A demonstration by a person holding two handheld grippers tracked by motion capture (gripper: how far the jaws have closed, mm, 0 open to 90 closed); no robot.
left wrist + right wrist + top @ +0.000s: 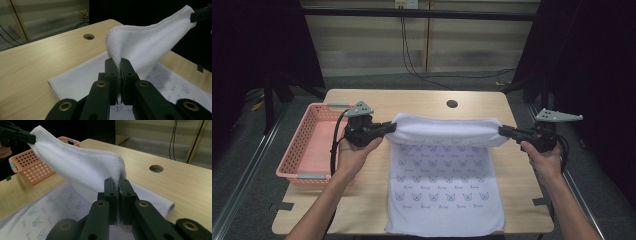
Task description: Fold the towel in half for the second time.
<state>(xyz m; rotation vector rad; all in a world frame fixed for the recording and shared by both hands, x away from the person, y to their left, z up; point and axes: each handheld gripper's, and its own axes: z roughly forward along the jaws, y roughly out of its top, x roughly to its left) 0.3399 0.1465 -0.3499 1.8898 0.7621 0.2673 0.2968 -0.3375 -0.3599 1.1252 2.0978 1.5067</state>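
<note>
Both claws, left (pixel 388 127) and right (pixel 503 131), pinch the towel's (pixel 444 200) far corners above the desk (pixel 362 200), mid-fold; next, probably carry that edge toward the near hem.

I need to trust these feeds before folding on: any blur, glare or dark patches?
High view: even light on the table, soft overall, black surrounds. Left gripper view: towel edge sharp, near claw bases soft, dark backdrop. Right gripper view: towel weave crisp by the claw, basket slightly soft. No glare.
</note>
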